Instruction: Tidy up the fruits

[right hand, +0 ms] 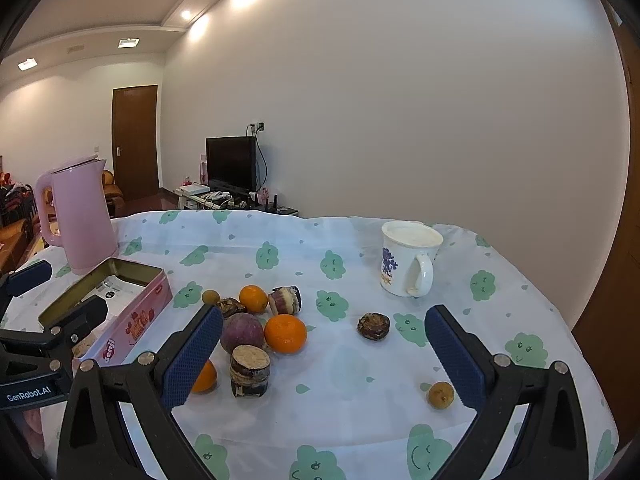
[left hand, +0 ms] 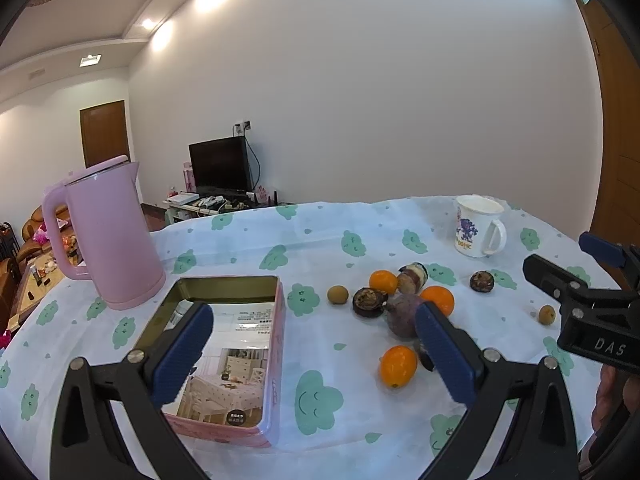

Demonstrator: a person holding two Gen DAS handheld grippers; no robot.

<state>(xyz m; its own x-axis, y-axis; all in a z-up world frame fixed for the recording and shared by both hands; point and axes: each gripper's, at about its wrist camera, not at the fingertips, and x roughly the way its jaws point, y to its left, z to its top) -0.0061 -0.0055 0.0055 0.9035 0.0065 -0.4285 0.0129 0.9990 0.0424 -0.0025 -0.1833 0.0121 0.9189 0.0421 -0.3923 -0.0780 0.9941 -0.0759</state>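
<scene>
Fruits lie loose on the cloud-print tablecloth: three oranges (right hand: 285,333) (right hand: 253,298) (left hand: 397,365), a purple passion fruit (right hand: 241,332), cut sugarcane pieces (right hand: 249,370) (right hand: 285,300), dark water chestnuts (right hand: 373,325), and small brown longans (right hand: 440,395) (left hand: 337,294). An open pink tin (left hand: 224,344) holding a printed sheet lies left of them. My left gripper (left hand: 314,352) is open and empty above the tin's right edge. My right gripper (right hand: 324,356) is open and empty above the fruit cluster; it also shows in the left wrist view (left hand: 576,280).
A pink kettle (left hand: 108,236) stands at the back left by the tin. A white mug (right hand: 406,258) with a purple print stands at the back right. The table's edge (right hand: 576,344) curves close on the right.
</scene>
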